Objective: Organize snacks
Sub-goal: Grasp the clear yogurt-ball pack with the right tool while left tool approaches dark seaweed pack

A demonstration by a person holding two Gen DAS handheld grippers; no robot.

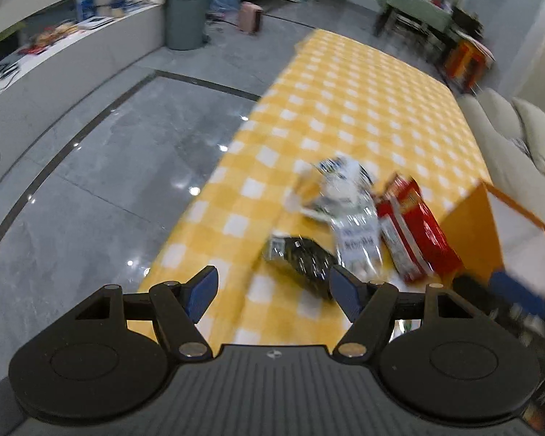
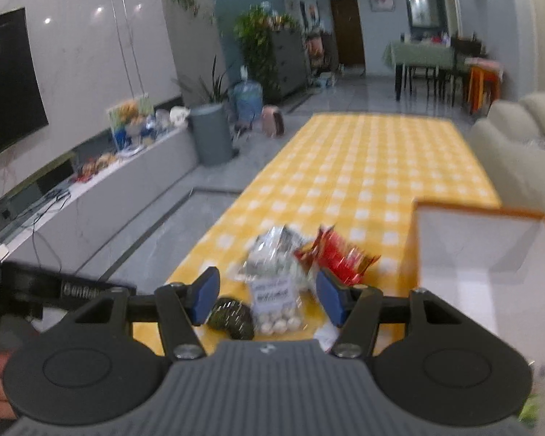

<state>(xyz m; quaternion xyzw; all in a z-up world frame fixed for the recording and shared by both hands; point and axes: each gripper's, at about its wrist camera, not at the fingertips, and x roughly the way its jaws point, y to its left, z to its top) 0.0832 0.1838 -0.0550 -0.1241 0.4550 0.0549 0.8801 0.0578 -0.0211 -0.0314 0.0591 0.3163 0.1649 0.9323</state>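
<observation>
Yellow-and-white checked cloth covers the long low table (image 1: 345, 109); the snacks sit bunched at its near end, just left of an open orange-rimmed box with a white inside (image 2: 490, 254). Three packs: a dark green-black crinkled foil packet (image 1: 301, 258), a clear plastic bag of small white round sweets with a paper label (image 1: 356, 232), and a red foil pouch (image 1: 414, 236). In the left wrist view the dark packet is the closest — it lies just ahead of the left gripper (image 1: 272, 290), toward its right finger, long axis running diagonally from upper left to lower right. Clear bag and red pouch lie side by side beyond it, long axes roughly parallel, the red pouch nearest the box wall, apparently touching it. Left gripper: jaws spread wide, nothing between the blue pads (image 1: 200, 292). Right gripper (image 2: 269, 299): jaws parted and empty; through the gap the dark packet and the clear bag show on the cloth below. Both frames blurred, so edges are approximate. Judgement: no snack is in the box yet. The right hand seems better lined up on the clear bag and nearer the box; the left has the dark packet within closer reach, though its diagonal lie probably calls for a wrist roll to span the short side.
</observation>
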